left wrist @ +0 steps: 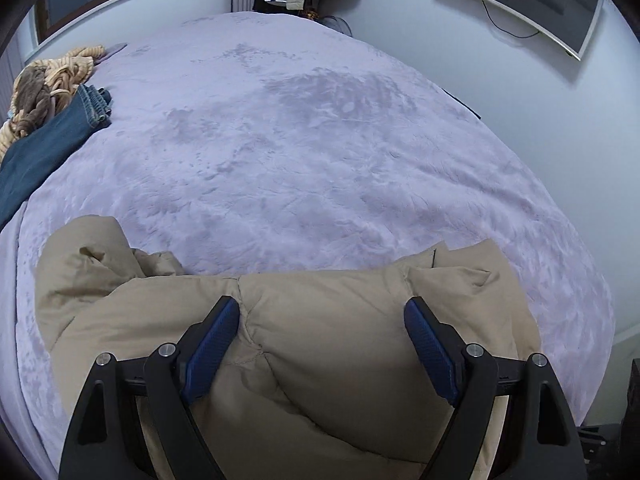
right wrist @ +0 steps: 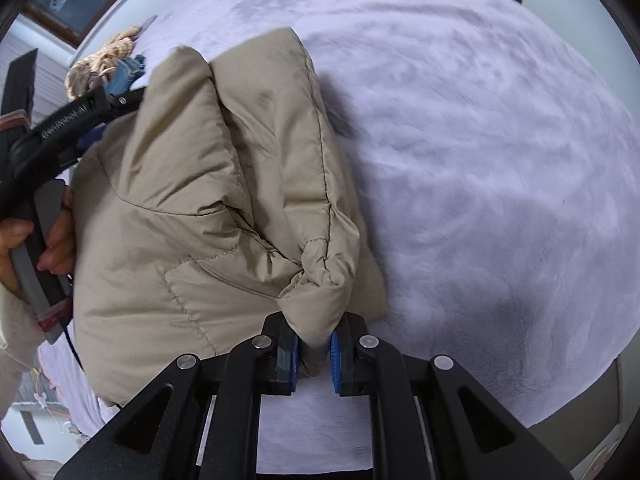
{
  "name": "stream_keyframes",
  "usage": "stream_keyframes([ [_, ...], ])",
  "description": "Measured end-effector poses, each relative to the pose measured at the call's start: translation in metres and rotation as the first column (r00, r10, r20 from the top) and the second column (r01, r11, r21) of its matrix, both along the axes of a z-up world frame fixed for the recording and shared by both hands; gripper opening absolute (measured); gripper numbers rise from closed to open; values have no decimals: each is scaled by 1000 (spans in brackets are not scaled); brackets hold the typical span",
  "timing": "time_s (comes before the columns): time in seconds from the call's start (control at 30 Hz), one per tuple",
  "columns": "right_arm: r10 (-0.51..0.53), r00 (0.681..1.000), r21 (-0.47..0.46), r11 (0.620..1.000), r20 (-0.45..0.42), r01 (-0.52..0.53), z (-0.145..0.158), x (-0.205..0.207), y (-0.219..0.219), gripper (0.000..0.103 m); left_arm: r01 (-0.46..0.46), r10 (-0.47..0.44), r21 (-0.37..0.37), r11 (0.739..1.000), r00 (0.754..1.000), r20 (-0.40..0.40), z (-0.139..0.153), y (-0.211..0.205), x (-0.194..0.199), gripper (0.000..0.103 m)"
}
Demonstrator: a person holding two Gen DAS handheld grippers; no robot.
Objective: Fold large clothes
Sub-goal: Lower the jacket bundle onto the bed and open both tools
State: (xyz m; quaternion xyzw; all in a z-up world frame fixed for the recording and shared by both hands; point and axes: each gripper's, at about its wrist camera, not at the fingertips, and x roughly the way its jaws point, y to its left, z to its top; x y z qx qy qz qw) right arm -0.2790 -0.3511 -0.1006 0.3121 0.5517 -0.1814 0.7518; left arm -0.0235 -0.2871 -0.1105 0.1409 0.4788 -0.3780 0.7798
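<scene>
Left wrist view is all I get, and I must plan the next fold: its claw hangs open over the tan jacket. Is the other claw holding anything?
Observer: Yes. The right claw is shut on a bunched end of the tan jacket, at the edge nearest its camera.
Operator: Is the jacket lying flat there?
Observer: No. It is puffed up in thick folds, and its far part stands above the purple bed cover.
Operator: Where is my claw relative to it?
Observer: The left claw shows at the jacket's far left side in the right wrist view, with the person's hand on its handle.
</scene>
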Motion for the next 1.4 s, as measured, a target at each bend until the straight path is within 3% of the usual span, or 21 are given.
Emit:
stream_keyframes([
  [0.1, -13, 1000, 71, 997, -21, 15, -14, -2, -11, 17, 3, -3, 26, 1000, 1000, 10, -7, -5, -1, 85],
  [0.17, -33, 999, 105, 994, -13, 34, -5, -4, -19, 23, -9, 10, 23, 1000, 1000, -12, -11, -3, 6, 85],
  [0.33, -30, 987, 41, 999, 160, 24, 57, -4, -39, 44, -23, 24, 24, 999, 999, -34, -15, 1, 13, 85],
  [0.4, 4, 978, 58, 998, 211, -16, 68, 10, -43, 53, -22, 23, 32, 999, 999, -28, -16, -1, 12, 85],
  [0.5, 97, 971, 95, 988, 219, -121, 57, 50, -39, 53, -22, 23, 39, 999, 999, -26, -16, -1, 12, 85],
  [0.63, 153, 984, 148, 975, 95, -166, 8, 82, -24, 43, -29, 31, 46, 999, 999, -36, -10, 4, 12, 85],
  [0.73, 115, 990, 211, 969, 76, -129, -15, 80, -26, 42, -39, 41, 44, 998, 998, -50, 3, 14, 9, 85],
  [1.0, 141, 989, 231, 962, 35, -146, -28, 77, -15, 41, -107, 112, 97, 990, 992, -54, 37, 64, -14, 85],
  [1.17, 161, 987, 225, 961, 16, -161, -32, 82, -9, 41, -229, 246, 139, 963, 962, -116, 38, 103, -29, 87],
  [1.23, 173, 985, 234, 957, 8, -170, -31, 87, -11, 42, -279, 297, 144, 949, 946, -130, 36, 118, -37, 103],
  [1.4, 213, 977, 241, 948, 3, -207, -28, 101, -11, 45, -350, 372, 147, 925, 913, -164, 33, 145, -56, 103],
])
